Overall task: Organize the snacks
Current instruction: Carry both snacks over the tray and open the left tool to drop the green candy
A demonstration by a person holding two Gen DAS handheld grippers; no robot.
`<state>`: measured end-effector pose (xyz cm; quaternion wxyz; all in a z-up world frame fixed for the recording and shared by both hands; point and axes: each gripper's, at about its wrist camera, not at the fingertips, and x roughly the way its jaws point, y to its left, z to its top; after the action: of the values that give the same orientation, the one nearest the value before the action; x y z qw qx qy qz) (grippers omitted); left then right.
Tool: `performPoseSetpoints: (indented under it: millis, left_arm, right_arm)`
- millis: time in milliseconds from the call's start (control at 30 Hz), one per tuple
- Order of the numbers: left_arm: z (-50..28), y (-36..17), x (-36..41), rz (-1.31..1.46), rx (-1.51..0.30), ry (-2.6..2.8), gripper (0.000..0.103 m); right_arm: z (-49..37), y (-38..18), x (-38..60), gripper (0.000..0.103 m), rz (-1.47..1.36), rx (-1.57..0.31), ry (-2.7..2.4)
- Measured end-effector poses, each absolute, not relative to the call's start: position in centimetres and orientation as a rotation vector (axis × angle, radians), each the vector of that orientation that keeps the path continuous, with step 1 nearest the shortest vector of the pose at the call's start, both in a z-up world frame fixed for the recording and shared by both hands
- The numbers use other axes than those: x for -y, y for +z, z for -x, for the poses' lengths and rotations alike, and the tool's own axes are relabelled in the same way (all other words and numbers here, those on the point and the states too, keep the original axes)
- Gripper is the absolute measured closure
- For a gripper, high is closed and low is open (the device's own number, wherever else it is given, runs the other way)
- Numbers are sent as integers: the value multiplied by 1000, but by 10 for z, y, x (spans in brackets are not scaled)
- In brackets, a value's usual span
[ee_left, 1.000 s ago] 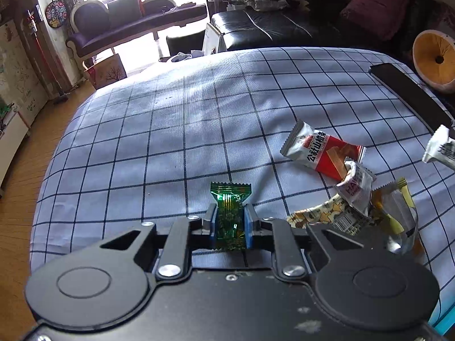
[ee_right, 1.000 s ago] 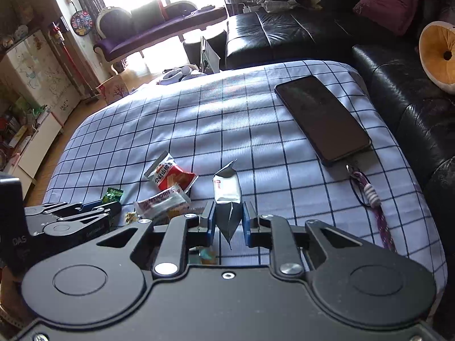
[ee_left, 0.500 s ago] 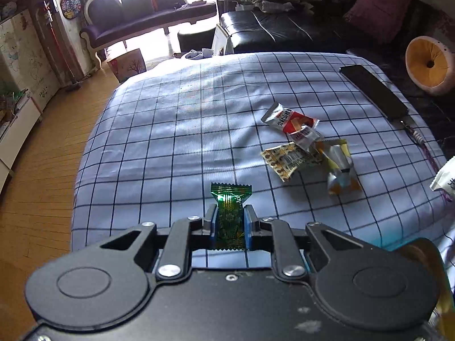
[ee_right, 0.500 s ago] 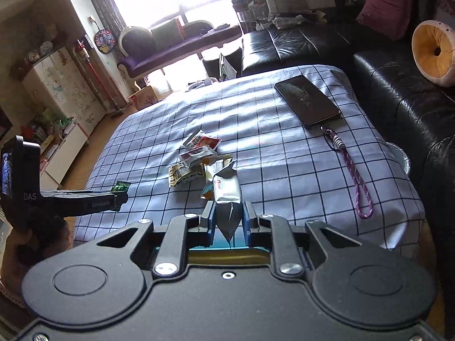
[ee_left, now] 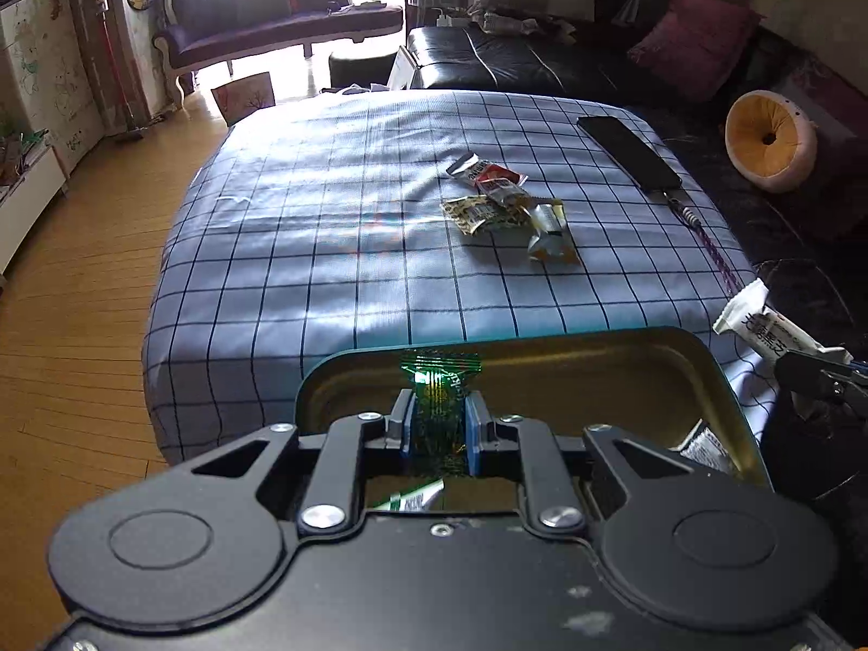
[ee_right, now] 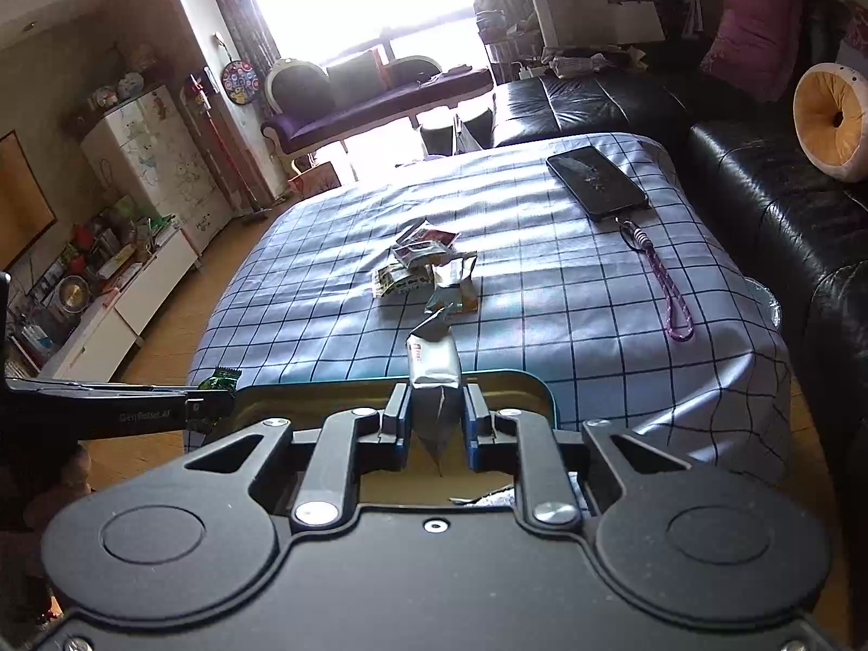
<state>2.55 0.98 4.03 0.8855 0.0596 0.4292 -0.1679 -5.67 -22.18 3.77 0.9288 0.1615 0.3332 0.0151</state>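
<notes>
My left gripper [ee_left: 438,420] is shut on a small green snack packet [ee_left: 440,374], held over a gold-lined tin [ee_left: 640,347] at the near edge of the checked table. My right gripper [ee_right: 434,420] is shut on a silver-white snack packet [ee_right: 433,355] above the same tin [ee_right: 534,382]. That packet [ee_left: 759,325] and its gripper also show at the right edge of the left wrist view. The green packet [ee_right: 219,380] and left gripper appear at the left of the right wrist view. Several loose snack packets [ee_left: 507,200] [ee_right: 423,266] lie in a heap mid-table. Packets lie inside the tin [ee_left: 705,447].
A black phone [ee_left: 629,152] [ee_right: 597,179] with a purple lanyard [ee_right: 672,293] lies at the table's far right. A black leather sofa [ee_right: 759,200] runs along the right, with a round yellow cushion [ee_left: 770,141]. Wooden floor [ee_left: 70,298] lies to the left.
Both grippers have pulled back from the snack heap toward the near table edge, each still holding its packet. The tin has come into view beneath them.
</notes>
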Motion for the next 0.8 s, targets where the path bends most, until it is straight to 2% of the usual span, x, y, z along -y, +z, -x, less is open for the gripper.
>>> performPoseSetpoints:
  millis: [400,800]
  left_arm:
    - [26,15,-31,-114,-971,-309,85]
    - [-25,15,-17,-136,-916,-245,85]
  right_arm:
    - [60,19,222,75,-363,-745,33]
    - [57,13,221,75,-367,-775,34]
